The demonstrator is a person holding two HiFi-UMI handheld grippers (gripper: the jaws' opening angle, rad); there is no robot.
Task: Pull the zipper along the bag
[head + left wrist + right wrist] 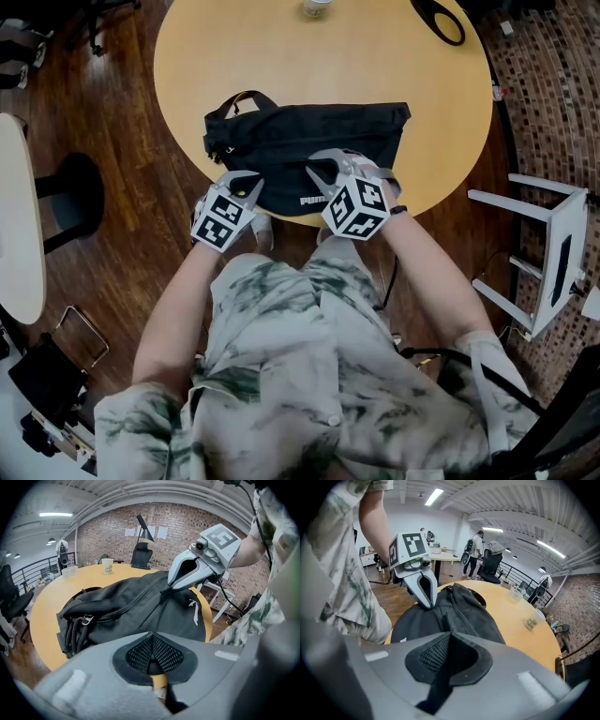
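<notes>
A black bag (309, 141) lies on the round wooden table (375, 56), close to its near edge. The bag fills the middle of the left gripper view (136, 606) and of the right gripper view (461, 613). My right gripper (313, 167) is shut on the black zipper pull (165, 591) on the bag's top; a black strip runs between its pads (426, 656). My left gripper (251, 186) is pinched on the bag's near left edge; from the right gripper view its tips (428, 603) press into the fabric. The zipper (122, 609) runs left from the pull.
A cup (317, 7) and a black loop (439, 21) sit at the table's far side. A white stool (548, 253) stands to the right, a second pale table (19, 216) to the left. People and desks show far back in the right gripper view.
</notes>
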